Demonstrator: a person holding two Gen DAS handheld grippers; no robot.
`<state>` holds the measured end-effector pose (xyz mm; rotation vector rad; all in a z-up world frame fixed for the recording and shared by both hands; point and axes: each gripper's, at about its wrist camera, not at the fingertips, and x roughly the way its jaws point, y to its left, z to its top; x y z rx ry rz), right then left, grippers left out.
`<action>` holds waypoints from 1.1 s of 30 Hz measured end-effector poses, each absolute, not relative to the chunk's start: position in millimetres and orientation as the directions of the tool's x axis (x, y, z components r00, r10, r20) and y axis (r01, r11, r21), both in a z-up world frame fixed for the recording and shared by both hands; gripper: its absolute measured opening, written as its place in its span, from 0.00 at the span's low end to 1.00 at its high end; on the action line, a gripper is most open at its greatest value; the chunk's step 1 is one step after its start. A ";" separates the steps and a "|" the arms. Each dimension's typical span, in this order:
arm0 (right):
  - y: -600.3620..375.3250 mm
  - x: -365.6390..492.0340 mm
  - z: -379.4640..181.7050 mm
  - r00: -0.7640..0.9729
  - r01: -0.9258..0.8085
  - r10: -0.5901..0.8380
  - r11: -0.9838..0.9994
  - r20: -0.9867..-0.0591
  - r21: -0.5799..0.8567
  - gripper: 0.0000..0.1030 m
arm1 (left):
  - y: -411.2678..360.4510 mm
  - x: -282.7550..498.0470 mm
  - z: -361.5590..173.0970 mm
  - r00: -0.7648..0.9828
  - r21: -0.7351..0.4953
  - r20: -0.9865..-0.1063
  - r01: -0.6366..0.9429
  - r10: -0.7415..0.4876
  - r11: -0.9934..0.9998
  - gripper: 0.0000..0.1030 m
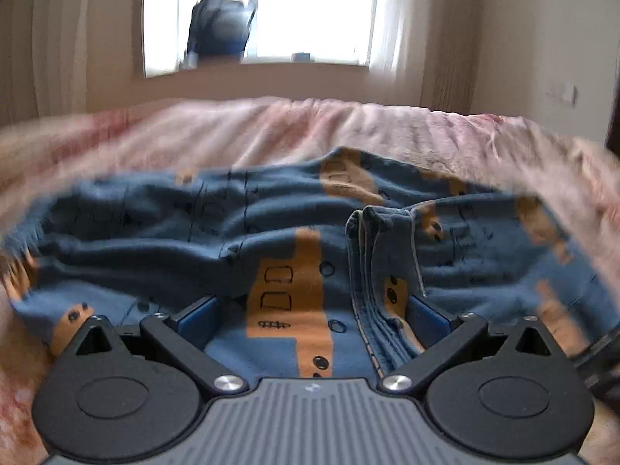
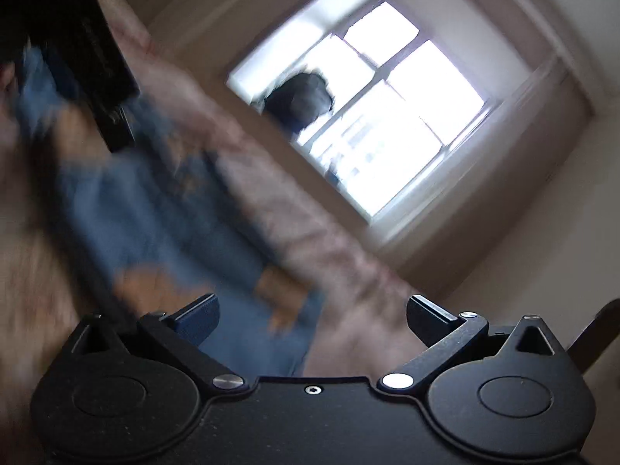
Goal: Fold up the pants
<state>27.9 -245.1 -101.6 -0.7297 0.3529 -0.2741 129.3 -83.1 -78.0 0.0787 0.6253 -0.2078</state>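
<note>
Blue pants [image 1: 240,224] with orange patches and black line drawings lie crumpled across a pink bedspread [image 1: 271,131]. Their waistband or hem edge [image 1: 372,271] stands up in folds right of centre. My left gripper [image 1: 312,316] is open, low over the cloth, with the fabric between its fingers and the hem by the right finger. In the right wrist view the pants [image 2: 155,209] are a blurred blue shape. My right gripper [image 2: 312,316] is open and empty, tilted, above the pants' edge. The other gripper's dark body [image 2: 100,77] shows at upper left.
The bed runs back to a wall with a bright window [image 1: 263,11]. A dark backpack [image 1: 219,27] sits on the sill [image 1: 271,68]. Curtains hang at both sides. A wall switch [image 1: 564,93] is on the right wall.
</note>
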 end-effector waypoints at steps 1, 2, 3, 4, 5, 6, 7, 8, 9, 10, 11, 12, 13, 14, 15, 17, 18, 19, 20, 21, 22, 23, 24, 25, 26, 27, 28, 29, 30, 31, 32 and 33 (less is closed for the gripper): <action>-245.1 27.9 -101.6 0.906 0.121 -0.363 0.714 -0.217 -0.689 0.99 | -86.2 128.0 -77.3 0.799 0.030 -0.582 0.209 -0.153 0.978 1.00; -259.2 25.0 -97.6 0.889 0.161 -0.398 0.733 -0.226 -0.661 0.99 | -87.9 127.0 -75.4 0.801 0.041 -0.582 0.202 -0.141 0.978 1.00; -267.6 22.8 -97.2 0.874 0.188 -0.430 0.728 -0.226 -0.660 0.99 | -87.2 127.8 -74.1 0.796 0.036 -0.588 0.201 -0.142 0.979 1.00; -273.8 21.0 -95.9 0.859 0.216 -0.462 0.719 -0.222 -0.661 0.99 | -85.3 128.3 -72.6 0.789 0.024 -0.597 0.199 -0.146 0.980 1.00; -281.1 20.5 -94.7 0.845 0.234 -0.484 0.718 -0.229 -0.656 0.99 | -81.8 129.4 -69.5 0.776 0.008 -0.613 0.190 -0.145 0.982 1.00; -283.4 16.1 -90.8 0.836 0.237 -0.492 0.725 -0.244 -0.647 0.99 | -77.6 129.8 -64.6 0.764 -0.007 -0.630 0.174 -0.139 0.985 1.00; -283.4 16.1 -90.8 0.836 0.237 -0.492 0.725 -0.244 -0.647 0.99 | -71.1 129.2 -56.7 0.752 -0.041 -0.643 0.152 -0.143 0.988 1.00; -281.9 12.8 -86.2 0.837 0.232 -0.484 0.735 -0.254 -0.637 0.99 | -64.8 128.4 -50.0 0.751 -0.075 -0.644 0.128 -0.146 0.989 1.00; -277.3 7.1 -79.7 0.856 0.213 -0.452 0.750 -0.250 -0.626 0.99 | -57.5 126.9 -42.2 0.757 -0.111 -0.638 0.091 -0.141 0.990 1.00; -269.1 2.2 -73.8 0.879 0.179 -0.409 0.761 -0.246 -0.624 0.99 | -45.4 123.1 -33.1 0.767 -0.161 -0.626 0.047 -0.139 0.986 1.00; -252.7 12.5 -63.2 0.900 0.083 -0.328 0.777 -0.287 -0.624 0.99 | -33.3 119.6 -27.0 0.774 -0.205 -0.617 0.013 -0.140 0.979 1.00; -252.7 12.5 -63.2 0.900 0.083 -0.328 0.777 -0.287 -0.624 0.99 | -17.7 114.8 -21.9 0.784 -0.259 -0.605 -0.030 -0.138 0.965 1.00; -247.5 14.7 -55.5 0.907 0.017 -0.273 0.784 -0.321 -0.620 0.99 | -4.1 112.3 -19.6 0.794 -0.300 -0.593 -0.064 -0.134 0.952 1.00; -244.5 25.2 -44.7 0.912 -0.057 -0.212 0.781 -0.351 -0.622 0.99 | 12.4 108.1 -19.3 0.806 -0.342 -0.579 -0.101 -0.125 0.934 1.00; -243.0 35.6 -33.7 0.915 -0.101 -0.176 0.772 -0.363 -0.628 0.99 | 27.0 106.2 -20.6 0.808 -0.369 -0.578 -0.136 -0.112 0.919 1.00; -245.1 63.5 -6.9 0.908 -0.192 -0.099 0.768 -0.408 -0.611 0.99 | 54.1 110.5 -27.8 0.784 -0.404 -0.616 -0.235 -0.074 0.884 1.00; -249.0 102.2 21.9 0.854 -0.321 0.008 0.794 -0.520 -0.516 0.99 | 65.0 114.0 -32.4 0.764 -0.412 -0.642 -0.283 -0.055 0.866 1.00; -249.5 123.8 33.7 0.815 -0.380 0.057 0.804 -0.576 -0.458 0.99 | 74.4 116.9 -38.5 0.746 -0.415 -0.666 -0.336 -0.031 0.845 1.00; -243.5 143.7 46.2 0.765 -0.442 0.102 0.801 -0.635 -0.403 0.99 | 83.9 117.1 -45.6 0.740 -0.433 -0.672 -0.380 -0.012 0.817 1.00; -243.5 143.7 46.2 0.765 -0.442 0.102 0.801 -0.635 -0.403 0.99 | 90.8 114.6 -52.3 0.755 -0.465 -0.656 -0.396 -0.008 0.792 1.00; -233.6 162.6 54.3 0.720 -0.489 0.120 0.787 -0.684 -0.376 0.99 | 95.2 111.8 -57.7 0.774 -0.496 -0.633 -0.399 -0.006 0.772 1.00; -202.1 193.8 61.9 0.628 -0.583 0.127 0.730 -0.767 -0.357 0.99 | 95.3 109.4 -61.6 0.788 -0.512 -0.616 -0.403 0.003 0.759 1.00; -183.8 210.1 61.6 0.589 -0.637 0.148 0.690 -0.794 -0.344 0.99 | 92.9 106.5 -63.1 0.797 -0.513 -0.603 -0.403 0.016 0.758 1.00; -169.0 226.0 59.5 0.577 -0.668 0.178 0.665 -0.797 -0.335 0.99 | 89.4 105.1 -63.9 0.808 -0.507 -0.589 -0.395 0.026 0.766 1.00; -169.0 226.0 59.5 0.577 -0.668 0.178 0.665 -0.797 -0.335 0.99 | 84.7 103.9 -65.4 0.820 -0.499 -0.571 -0.381 0.036 0.778 1.00; -152.0 242.8 56.2 0.567 -0.688 0.210 0.653 -0.797 -0.317 0.99 | 80.4 103.7 -67.1 0.827 -0.490 -0.560 -0.373 0.044 0.788 1.00; -135.1 262.3 51.3 0.545 -0.701 0.242 0.656 -0.803 -0.279 0.99 | 76.1 105.4 -68.9 0.829 -0.474 -0.556 -0.370 0.054 0.799 1.00; -121.1 279.2 45.5 0.522 -0.708 0.268 0.666 -0.810 -0.236 0.99 | 73.3 105.5 -70.2 0.829 -0.454 -0.555 -0.366 0.063 0.812 1.00; -94.3 314.2 33.7 0.450 -0.722 0.353 0.685 -0.820 -0.101 0.98 | 71.9 105.4 -70.8 0.831 -0.443 -0.552 -0.359 0.066 0.822 1.00; -81.1 328.5 27.4 0.402 -0.735 0.408 0.678 -0.819 -0.023 0.96 | 71.3 104.7 -70.3 0.835 -0.444 -0.546 -0.351 0.061 0.824 1.00; -81.1 328.5 27.4 0.402 -0.735 0.408 0.678 -0.819 -0.023 0.94 | 70.6 105.2 -68.5 0.839 -0.451 -0.541 -0.348 0.058 0.822 1.00; -57.7 345.1 17.1 0.321 -0.768 0.459 0.638 -0.828 0.057 0.92 | 72.2 105.8 -69.8 0.842 -0.462 -0.536 -0.350 0.058 0.815 1.00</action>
